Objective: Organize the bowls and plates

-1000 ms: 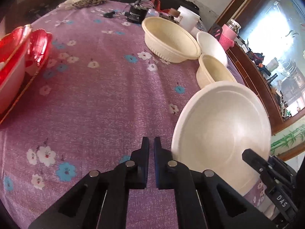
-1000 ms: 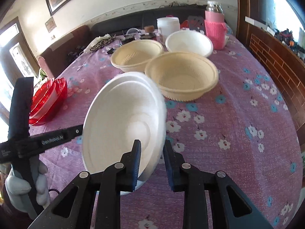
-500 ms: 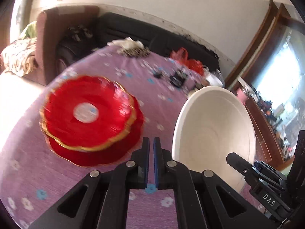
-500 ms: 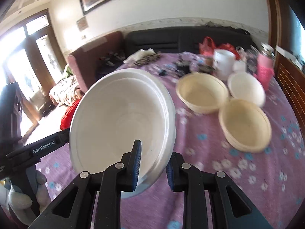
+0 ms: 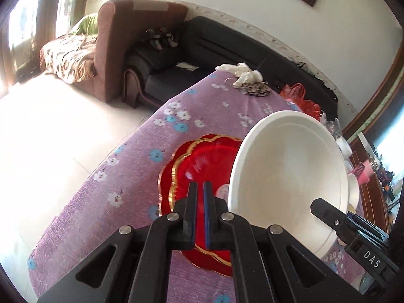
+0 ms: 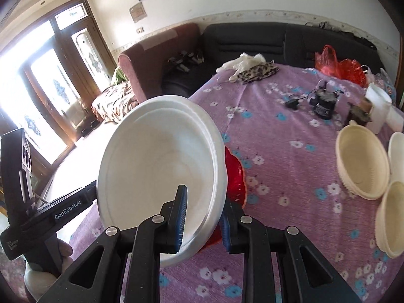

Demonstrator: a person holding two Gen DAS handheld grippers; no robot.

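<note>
Here I saw a purple flowered tablecloth, a black sofa behind. My right gripper pinched white bowls above red plates; left gripper pressed together.

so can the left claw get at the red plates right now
Probably yes. The left claw is shut and empty, hovering right above the red plates with nothing between them. The white bowls in the right claw crowd the stack's right side only.

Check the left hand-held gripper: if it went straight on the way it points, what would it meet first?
Probably the red plates: the shut, empty left hand-held gripper points down at that stack on the table, though depth is unclear.
</note>
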